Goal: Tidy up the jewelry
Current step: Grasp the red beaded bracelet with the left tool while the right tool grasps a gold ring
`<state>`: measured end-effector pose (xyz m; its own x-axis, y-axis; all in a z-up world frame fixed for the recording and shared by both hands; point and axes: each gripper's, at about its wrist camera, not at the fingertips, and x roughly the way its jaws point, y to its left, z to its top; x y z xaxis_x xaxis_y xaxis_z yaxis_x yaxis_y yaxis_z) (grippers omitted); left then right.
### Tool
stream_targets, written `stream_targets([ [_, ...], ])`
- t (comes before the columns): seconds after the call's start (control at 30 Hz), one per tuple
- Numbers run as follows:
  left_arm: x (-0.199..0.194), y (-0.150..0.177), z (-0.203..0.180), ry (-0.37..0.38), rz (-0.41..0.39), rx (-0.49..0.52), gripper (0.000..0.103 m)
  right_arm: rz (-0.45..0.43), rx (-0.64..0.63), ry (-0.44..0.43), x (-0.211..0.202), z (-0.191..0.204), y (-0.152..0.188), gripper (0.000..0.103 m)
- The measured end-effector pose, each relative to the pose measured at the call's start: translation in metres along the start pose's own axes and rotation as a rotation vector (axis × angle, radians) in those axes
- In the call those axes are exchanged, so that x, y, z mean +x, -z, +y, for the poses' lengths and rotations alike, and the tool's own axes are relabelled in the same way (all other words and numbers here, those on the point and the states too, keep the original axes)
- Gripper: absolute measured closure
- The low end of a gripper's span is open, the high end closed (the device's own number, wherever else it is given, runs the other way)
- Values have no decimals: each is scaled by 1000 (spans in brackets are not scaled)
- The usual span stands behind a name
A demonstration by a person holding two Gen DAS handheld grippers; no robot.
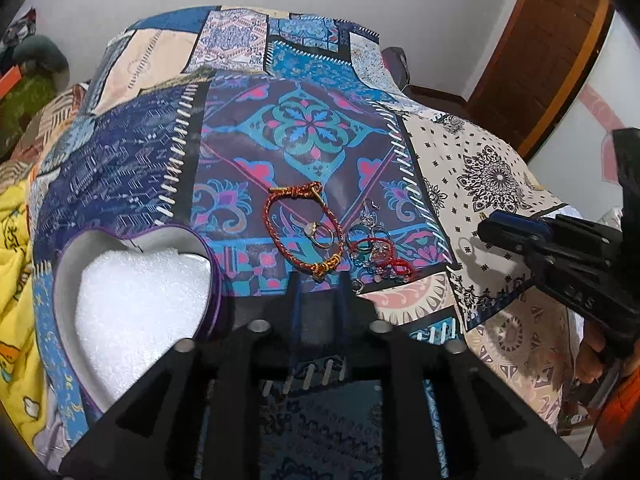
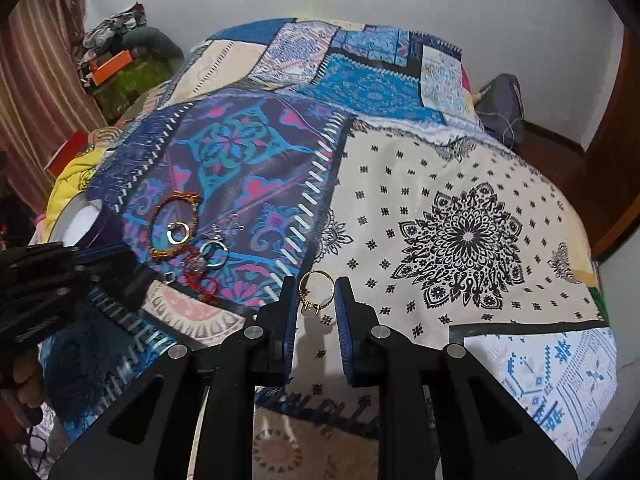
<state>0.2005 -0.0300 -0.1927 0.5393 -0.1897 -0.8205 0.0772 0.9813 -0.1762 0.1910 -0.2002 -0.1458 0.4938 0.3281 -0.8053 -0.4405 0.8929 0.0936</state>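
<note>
A red-and-gold braided bracelet lies on the patchwork bedspread with a pale-stone ring inside its loop. A pile of small rings, red cord and clear beads sits just right of it. A heart-shaped box with white foam lining lies open to the left. My left gripper hovers just short of the bracelet, its jaws slightly apart and empty. My right gripper is shut on a gold ring with a pale stone, pinched between the blue pads above the white patterned patch. The bracelet and pile lie to its left.
The bedspread covers the whole bed. A yellow blanket bunches at the left edge. Clutter and an orange box stand by the far wall. A brown wooden door is at the right.
</note>
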Motion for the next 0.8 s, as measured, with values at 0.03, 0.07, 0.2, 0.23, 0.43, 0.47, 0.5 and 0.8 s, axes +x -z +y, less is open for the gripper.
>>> stream_targets([
  [0.03, 1, 0, -1, 6, 0, -2, 76, -4, -4, -4, -2, 2, 1, 86],
  [0.07, 2, 0, -3, 6, 1, 2, 74, -7, -7, -7, -3, 3, 1, 86],
  [0.2, 10, -4, -6, -14, 14, -11, 69, -18, -13, -24, -6, 6, 2, 86],
  [0.23, 12, -6, -5, -17, 17, -17, 69, -20, -13, -27, -6, 6, 1, 86],
  [0.43, 25, -11, -6, -65, 16, -11, 69, -31, -8, -43, -8, 5, 2, 86],
  [0.47, 26, -11, -7, -72, 11, -6, 69, -31, -5, -45, -8, 5, 3, 86],
  [0.5, 27, -11, -8, -77, 8, -4, 69, -31, -2, -48, -7, 4, 3, 86],
  [0.8, 31, -12, -7, -116, -12, 7, 90, -26, 25, -65, -6, -3, 9, 86],
])
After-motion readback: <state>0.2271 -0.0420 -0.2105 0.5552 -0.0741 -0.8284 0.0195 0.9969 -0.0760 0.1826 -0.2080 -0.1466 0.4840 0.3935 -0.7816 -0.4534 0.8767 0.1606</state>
